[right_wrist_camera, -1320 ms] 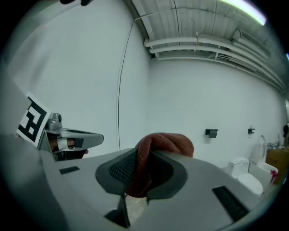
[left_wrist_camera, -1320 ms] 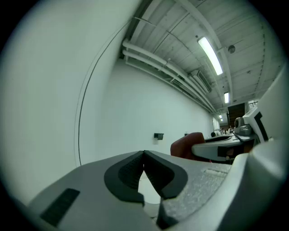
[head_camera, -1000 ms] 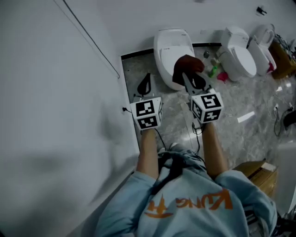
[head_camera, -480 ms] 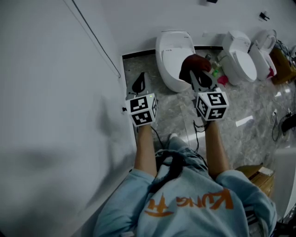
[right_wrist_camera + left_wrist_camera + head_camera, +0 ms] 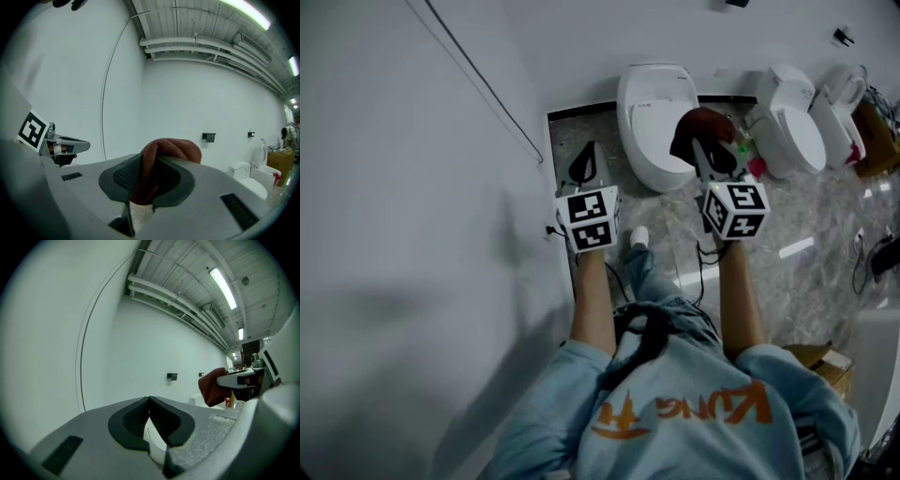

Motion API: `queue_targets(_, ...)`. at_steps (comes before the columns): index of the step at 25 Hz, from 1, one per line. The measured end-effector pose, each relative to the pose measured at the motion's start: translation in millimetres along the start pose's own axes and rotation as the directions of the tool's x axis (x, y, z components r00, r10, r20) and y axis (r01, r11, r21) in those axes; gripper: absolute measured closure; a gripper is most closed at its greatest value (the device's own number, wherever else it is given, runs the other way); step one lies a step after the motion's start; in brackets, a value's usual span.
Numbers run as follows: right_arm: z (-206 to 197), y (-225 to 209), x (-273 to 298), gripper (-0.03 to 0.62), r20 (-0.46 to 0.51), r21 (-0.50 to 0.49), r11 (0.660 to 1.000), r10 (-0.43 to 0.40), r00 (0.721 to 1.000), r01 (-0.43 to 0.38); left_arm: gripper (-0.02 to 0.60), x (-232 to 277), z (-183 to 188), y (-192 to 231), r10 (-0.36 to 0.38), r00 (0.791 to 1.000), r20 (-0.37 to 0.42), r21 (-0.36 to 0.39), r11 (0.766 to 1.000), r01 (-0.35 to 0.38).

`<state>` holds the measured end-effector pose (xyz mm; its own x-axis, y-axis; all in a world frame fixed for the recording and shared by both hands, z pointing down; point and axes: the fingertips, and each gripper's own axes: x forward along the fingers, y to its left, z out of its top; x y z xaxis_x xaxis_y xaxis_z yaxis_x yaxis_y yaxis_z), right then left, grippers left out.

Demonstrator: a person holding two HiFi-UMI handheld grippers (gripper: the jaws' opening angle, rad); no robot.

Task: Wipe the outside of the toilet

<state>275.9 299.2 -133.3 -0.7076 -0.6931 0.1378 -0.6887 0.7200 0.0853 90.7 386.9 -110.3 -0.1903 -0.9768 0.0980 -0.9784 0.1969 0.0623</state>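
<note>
Reaching forward with both forearms bare below pale blue sleeves, the person holds a gripper in each hand, both pointing away from the body and roughly parallel. The left gripper [image 5: 585,164] has its dark ribbed pads pressed together at the tips, with nothing between them. The right gripper [image 5: 705,148] is clamped on a rust-red cloth [image 5: 696,126], a soft, towel-like fabric that bunches in a rounded fold above the jaws in the right gripper view.

The toilet [image 5: 649,98] lies just ahead of both tools. Its smooth white oval lid sits ahead and to the right of the left gripper's tips, and just left of the right gripper's tips. In the head view the cloth overlaps the toilet's right edge; whether it touches the surface cannot be told.

Each gripper carries a white cube [image 5: 589,217] with black square markers at its rear, nearest the wrist. Further to the right of the right gripper stand two more toilets [image 5: 792,127], white and glossy, on a grey marbled floor [image 5: 806,216]. Left of the left gripper rises a plain white wall [image 5: 412,234] with a thin dark cable [image 5: 478,80] running down it.
</note>
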Motion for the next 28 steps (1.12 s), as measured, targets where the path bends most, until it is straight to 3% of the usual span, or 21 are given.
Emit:
queue_targets(5,-5,-28,52,0.522,-0.011,0.031,0.999,0.009,1.0,-0.008,0.583,47,-7,7,0.007,0.999,-0.035,0.01,1.0,-0.006)
queue_targets(10,-31,-48,120,0.522,-0.049,0.093,0.995,0.027,0.998,-0.023,0.583,100,-53,27,0.039,0.989,-0.142,-0.001,0.999,-0.039)
queue_targets(15,-78,-79,196,0.522,-0.135,0.168,0.986,0.031,0.99,-0.008,0.583,167,-110,32,0.021,0.955,-0.295,-0.009,1.0,-0.024)
queue_targets(19,-117,-106,250,0.522,-0.194,0.198,0.98,0.047,0.98,-0.008,0.583,226,-138,26,-0.003,0.929,-0.371,-0.004,1.0,0.002)
queue_targets(22,-134,-131,282,0.522,-0.225,0.214,0.977,0.054,0.973,-0.005,0.583,266,-144,21,-0.01,0.921,-0.389,-0.029,1.0,-0.001)
queue_targets(28,-137,-158,324,0.522,-0.221,0.25,0.968,0.049,0.974,0.008,0.583,312,-131,18,-0.03,0.93,-0.366,-0.034,0.999,0.018)
